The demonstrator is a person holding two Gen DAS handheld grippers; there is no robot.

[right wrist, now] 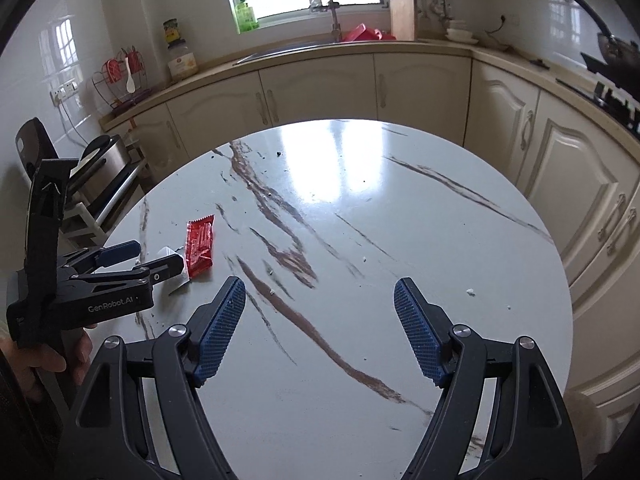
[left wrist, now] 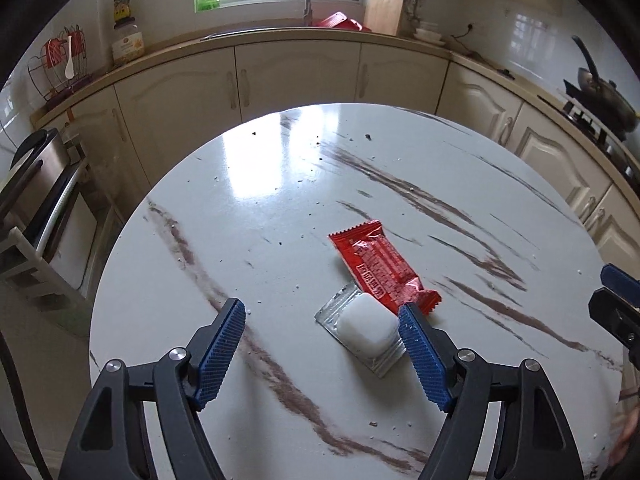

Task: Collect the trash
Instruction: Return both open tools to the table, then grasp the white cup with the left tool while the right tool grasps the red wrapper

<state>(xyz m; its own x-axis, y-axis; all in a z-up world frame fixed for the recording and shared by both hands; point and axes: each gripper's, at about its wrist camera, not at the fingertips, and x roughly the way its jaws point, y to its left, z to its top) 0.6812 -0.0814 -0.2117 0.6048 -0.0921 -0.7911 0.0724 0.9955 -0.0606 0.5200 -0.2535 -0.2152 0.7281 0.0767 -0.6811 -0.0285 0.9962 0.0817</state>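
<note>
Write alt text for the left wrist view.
The open left gripper hovers over a round marble-patterned table, near a white blister pack partly overlapped by a red snack wrapper. Crumbs dot the tabletop; cream kitchen cabinets curve behind it.

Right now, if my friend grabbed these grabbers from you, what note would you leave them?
Left gripper: open, holding nothing, hovering low over the table, with the white packet just inside its right finger.
Right gripper: open, holding nothing, over a bare part of the table, away from the trash.
Trash: the red wrapper lies flat on the table, its near end overlapping the white packet. Small crumbs are scattered about.
Done: nothing picked up yet, as far as these views show.
Left: grab the packet and the wrapper, probably with the left gripper. No bin is in view, so find one first.
</note>
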